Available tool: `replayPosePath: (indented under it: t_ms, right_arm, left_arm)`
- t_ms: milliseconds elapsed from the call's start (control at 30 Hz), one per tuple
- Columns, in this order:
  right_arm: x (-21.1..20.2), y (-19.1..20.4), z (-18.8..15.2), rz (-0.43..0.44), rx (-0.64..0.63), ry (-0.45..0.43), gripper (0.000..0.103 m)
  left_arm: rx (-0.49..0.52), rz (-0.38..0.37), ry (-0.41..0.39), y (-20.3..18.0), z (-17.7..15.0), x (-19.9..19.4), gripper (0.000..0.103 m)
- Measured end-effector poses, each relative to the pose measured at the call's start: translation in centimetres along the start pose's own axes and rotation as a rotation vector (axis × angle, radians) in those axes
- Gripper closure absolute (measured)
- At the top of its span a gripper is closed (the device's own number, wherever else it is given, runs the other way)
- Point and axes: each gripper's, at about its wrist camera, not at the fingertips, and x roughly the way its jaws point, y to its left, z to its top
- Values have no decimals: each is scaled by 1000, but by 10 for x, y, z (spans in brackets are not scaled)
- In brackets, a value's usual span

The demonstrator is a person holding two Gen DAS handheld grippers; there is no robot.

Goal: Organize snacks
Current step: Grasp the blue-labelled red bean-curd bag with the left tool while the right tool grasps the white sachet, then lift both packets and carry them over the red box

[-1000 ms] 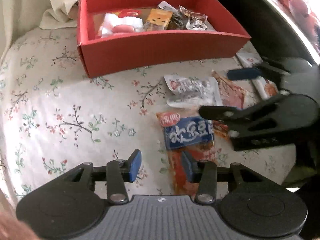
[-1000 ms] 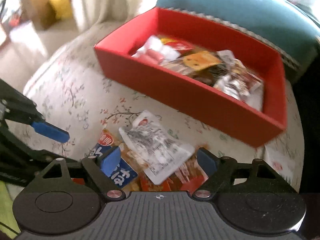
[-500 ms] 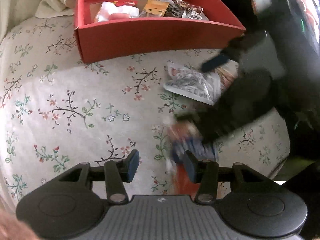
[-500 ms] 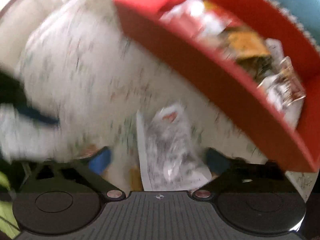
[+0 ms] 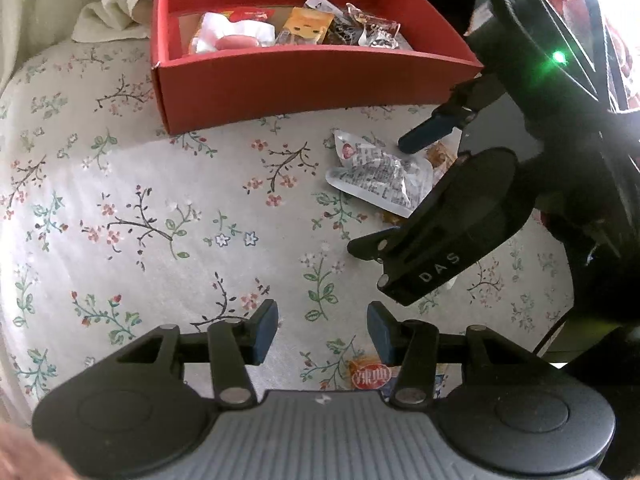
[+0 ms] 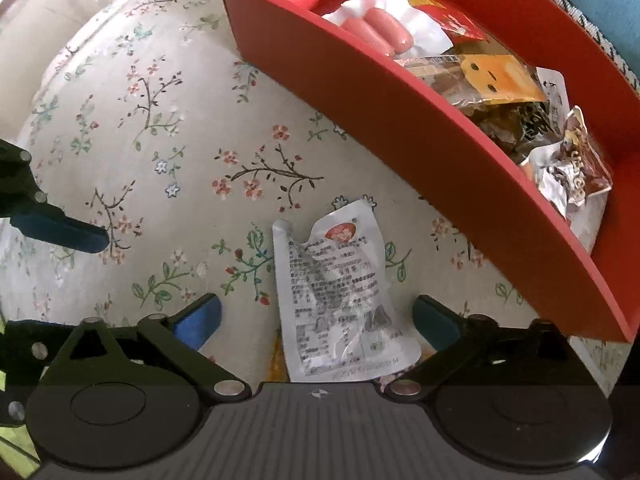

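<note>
We see our right gripper [image 6: 316, 320] closing its wide jaws around a silver snack pouch [image 6: 340, 300] with tiny writing, not squeezing yet. It lies on the flowery cloth [image 6: 160, 140] near the red box [image 6: 400, 128]. Our left gripper [image 5: 322, 332] holds nothing. "DAS" shows on the right one.

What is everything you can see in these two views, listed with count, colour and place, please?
box: one, red, far side of the tablecloth, open top.
snacks in the box: several, pink sausages, orange and silver packets; exact count unclear.
silver packet: one, silver-white with print, on the cloth in front of the box, between the right gripper's fingers, not yet touched.
orange packet: one, orange and blue, mostly hidden under the left gripper.
tablecloth: one, pale with flowers, under everything.
white fabric: one, cream, left of the box.
left gripper: one, black with blue pads, partly open, empty.
right gripper: one, black with blue pads, jaws closing around the silver packet.
</note>
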Motion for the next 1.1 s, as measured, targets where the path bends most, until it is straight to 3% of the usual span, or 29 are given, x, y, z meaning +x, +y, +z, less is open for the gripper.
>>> replayPosePath:
  t_ms: [67, 133, 333, 467, 600, 667, 833, 900, 1000, 1100]
  right_arm:
    - [-9, -8, 0, 12, 53, -25, 42]
    - [-15, -26, -2, 74, 166, -50, 42]
    - [-24, -25, -25, 85, 290, -190, 44]
    - [-26, -30, -45, 130, 403, -306, 45]
    - [-32, -28, -43, 103, 389, -329, 48]
    - [-27, -28, -47, 66, 389, -320, 47]
    - [-20, -36, -46, 79, 377, -322, 43]
    - [-16, -38, -44, 76, 376, -325, 39]
    - [-14, -33, -39, 67, 322, -331, 28]
    - [-8, -22, -31, 30, 251, -311, 13]
  left_arm:
    - [6, -4, -2, -1, -2, -2, 60]
    - [6, -14, -1, -2, -5, -6, 60]
    - [35, -27, 5, -13, -21, -10, 53]
    - [59, -35, 53, -29, -37, -1, 52]
    - [61, -37, 132, -47, -51, 20, 49]
    - [105, 14, 141, -60, -54, 30, 44]
    - [135, 100, 102, -80, -60, 39, 31]
    - [208, 148, 91, -93, -67, 43, 26]
    - [305, 160, 90, -103, -78, 52, 7]
    - [381, 214, 82, -113, -87, 57, 5]
